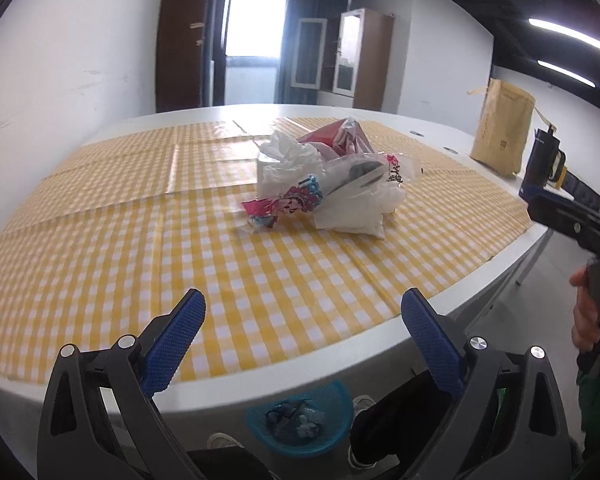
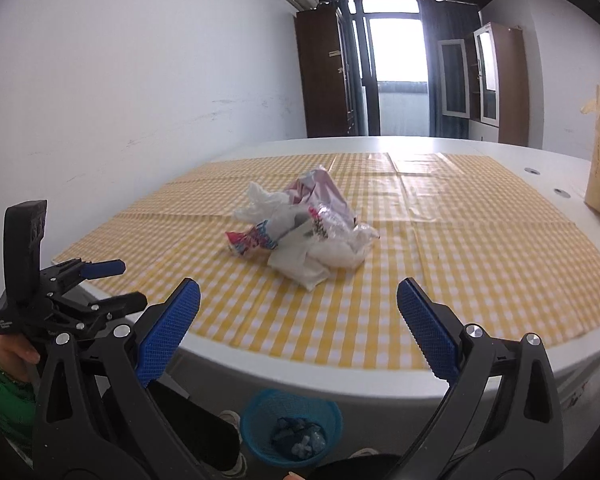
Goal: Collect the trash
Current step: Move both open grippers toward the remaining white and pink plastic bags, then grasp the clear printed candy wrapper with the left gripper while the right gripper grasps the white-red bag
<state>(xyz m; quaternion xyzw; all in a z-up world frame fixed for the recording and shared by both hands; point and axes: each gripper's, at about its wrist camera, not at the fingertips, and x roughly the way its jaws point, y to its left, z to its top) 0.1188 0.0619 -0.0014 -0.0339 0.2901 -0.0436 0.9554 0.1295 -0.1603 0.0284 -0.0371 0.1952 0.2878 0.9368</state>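
A heap of trash (image 1: 328,184) lies mid-table on the yellow checked cloth (image 1: 180,264): crumpled white tissue, clear plastic bags and pink-and-blue printed wrappers; it also shows in the right wrist view (image 2: 304,232). A blue mesh waste bin (image 1: 300,424) with scraps inside stands on the floor below the table's near edge, also seen in the right wrist view (image 2: 292,428). My left gripper (image 1: 302,308) is open and empty above the near edge, short of the heap. My right gripper (image 2: 298,300) is open and empty, likewise short of it.
A brown paper bag (image 1: 500,132) and a dark bottle (image 1: 544,160) stand at the table's right side. The other gripper shows at the right edge of the left wrist view (image 1: 572,220) and at left in the right wrist view (image 2: 60,300). White wall to the left.
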